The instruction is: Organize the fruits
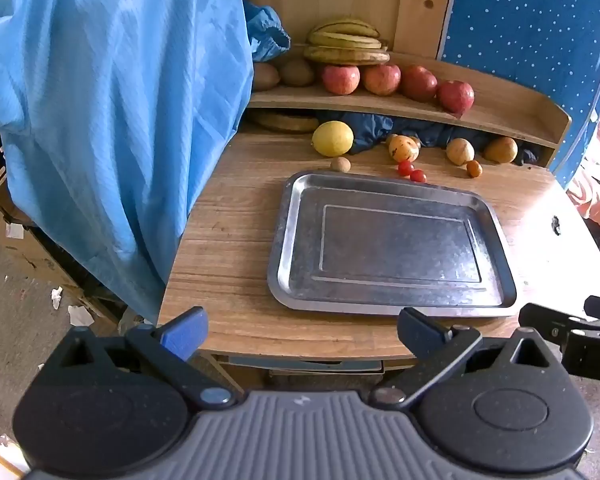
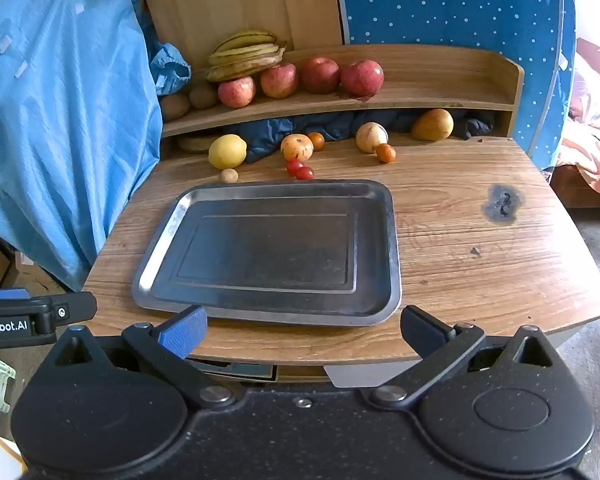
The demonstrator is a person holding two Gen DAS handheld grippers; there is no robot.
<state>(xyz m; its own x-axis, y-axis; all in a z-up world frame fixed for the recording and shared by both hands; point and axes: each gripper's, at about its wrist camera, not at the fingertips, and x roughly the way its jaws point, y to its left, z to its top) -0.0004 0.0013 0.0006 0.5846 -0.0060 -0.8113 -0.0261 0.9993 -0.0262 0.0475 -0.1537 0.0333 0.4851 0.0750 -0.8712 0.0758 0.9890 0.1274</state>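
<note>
Loose fruit (lemon [image 2: 227, 151], two cherry tomatoes [image 2: 300, 170]) lies beyond the metal tray [image 2: 394, 240], well ahead of both claws. Left gripper [image 1: 302, 334] and right gripper [image 2: 303, 332]: fingers apart, holding nothing. Risk: round fruit may roll off the table [image 2: 480, 280] if nudged.

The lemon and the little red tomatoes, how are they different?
The lemon is yellow; the tomatoes are red. The lemon is much bigger than either tomato. The lemon sits alone at the table's back left; the two tomatoes touch each other, nearer the tray. Both are roundish and rest on the wooden table, outside the tray.
</note>
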